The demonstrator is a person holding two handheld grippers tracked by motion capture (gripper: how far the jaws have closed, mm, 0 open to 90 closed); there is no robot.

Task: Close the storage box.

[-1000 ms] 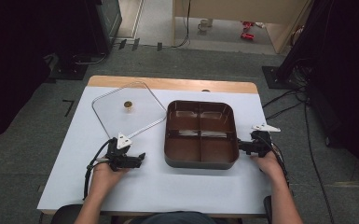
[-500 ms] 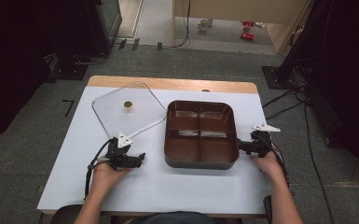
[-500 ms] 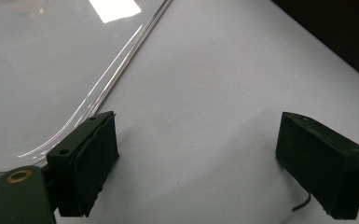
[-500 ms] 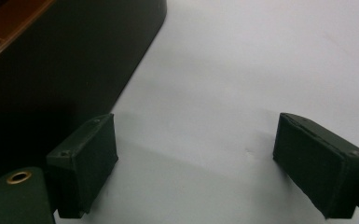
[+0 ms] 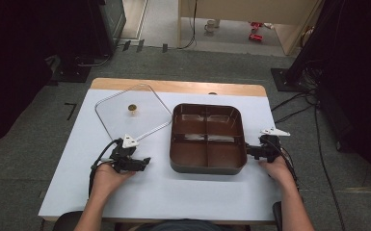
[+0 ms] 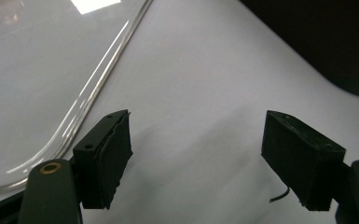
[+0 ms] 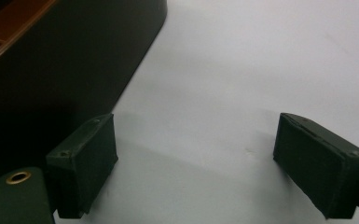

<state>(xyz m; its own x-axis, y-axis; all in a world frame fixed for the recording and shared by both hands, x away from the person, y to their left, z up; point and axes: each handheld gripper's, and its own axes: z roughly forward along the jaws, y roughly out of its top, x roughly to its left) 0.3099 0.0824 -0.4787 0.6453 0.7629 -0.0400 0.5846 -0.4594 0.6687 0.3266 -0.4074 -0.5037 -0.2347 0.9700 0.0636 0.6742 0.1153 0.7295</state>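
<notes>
- My left gripper (image 5: 143, 162) rests low on the white table (image 5: 173, 192), jaws spread wide apart with nothing between them but bare tabletop.
- Just beyond and to the outer side of my left jaws lies the clear lid (image 5: 133, 113), flat on the table; in the left gripper view its rounded metal-edged corner (image 6: 74, 112) curves close past one jaw.
- A small brass-coloured knob (image 5: 132, 108) sits at the middle of that lid, well ahead of my left jaws.
- My right gripper (image 5: 250, 152) is also down at the table, jaws wide apart and holding nothing.
- The brown tray (image 5: 207, 166), split into four compartments, lies between my two grippers; its dark outer wall (image 7: 51, 79) stands just beside one jaw in the right gripper view, whether touching I cannot tell.
- The same tray's dark corner (image 6: 354, 70) shows ahead of my left jaws, apart from them.
</notes>
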